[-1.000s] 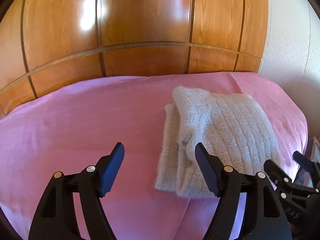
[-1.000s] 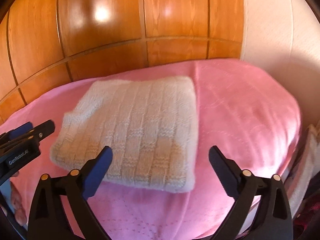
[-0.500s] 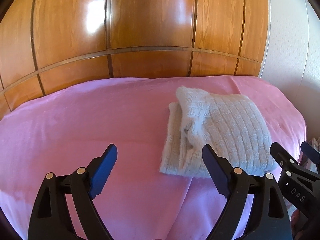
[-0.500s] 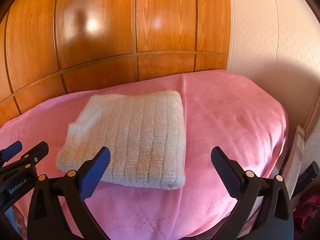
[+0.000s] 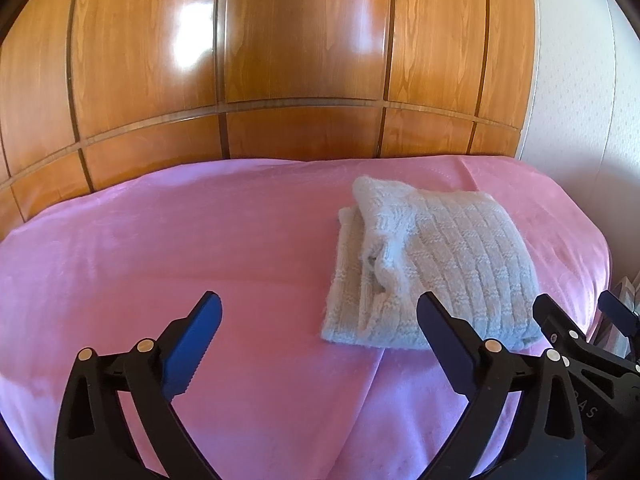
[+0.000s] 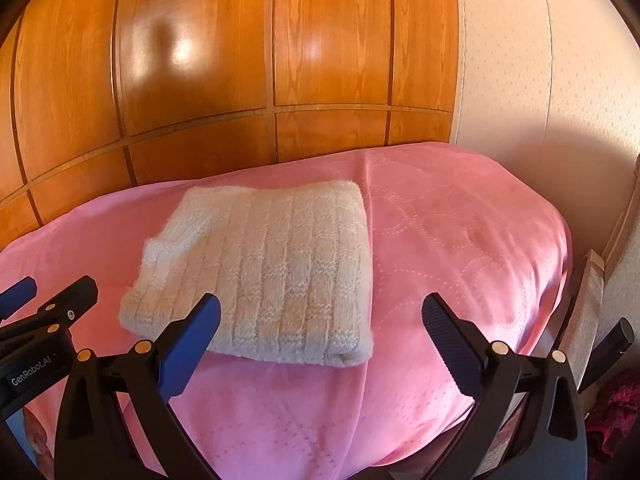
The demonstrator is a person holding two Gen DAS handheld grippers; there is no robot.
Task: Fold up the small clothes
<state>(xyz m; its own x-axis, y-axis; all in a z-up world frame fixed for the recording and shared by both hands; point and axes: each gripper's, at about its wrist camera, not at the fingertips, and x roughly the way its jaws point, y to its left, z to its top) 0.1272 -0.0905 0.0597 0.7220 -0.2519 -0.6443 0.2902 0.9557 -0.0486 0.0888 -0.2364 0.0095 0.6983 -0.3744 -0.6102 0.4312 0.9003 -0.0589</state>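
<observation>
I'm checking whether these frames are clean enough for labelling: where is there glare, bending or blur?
Left wrist view: bright glare patch on the wooden panels, panel seams bowed by the fisheye, dark corners. Right wrist view: softer glare on the panels, a sunlit wall, and the folded knit looks fuzzy at its left edge.

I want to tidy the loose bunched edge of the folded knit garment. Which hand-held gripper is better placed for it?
Probably the left hand-held gripper. Its jaws are opening and empty, and the bunched edge of the cream knitted folded garment lies just ahead of it. The right hand-held gripper faces the neat side.
</observation>
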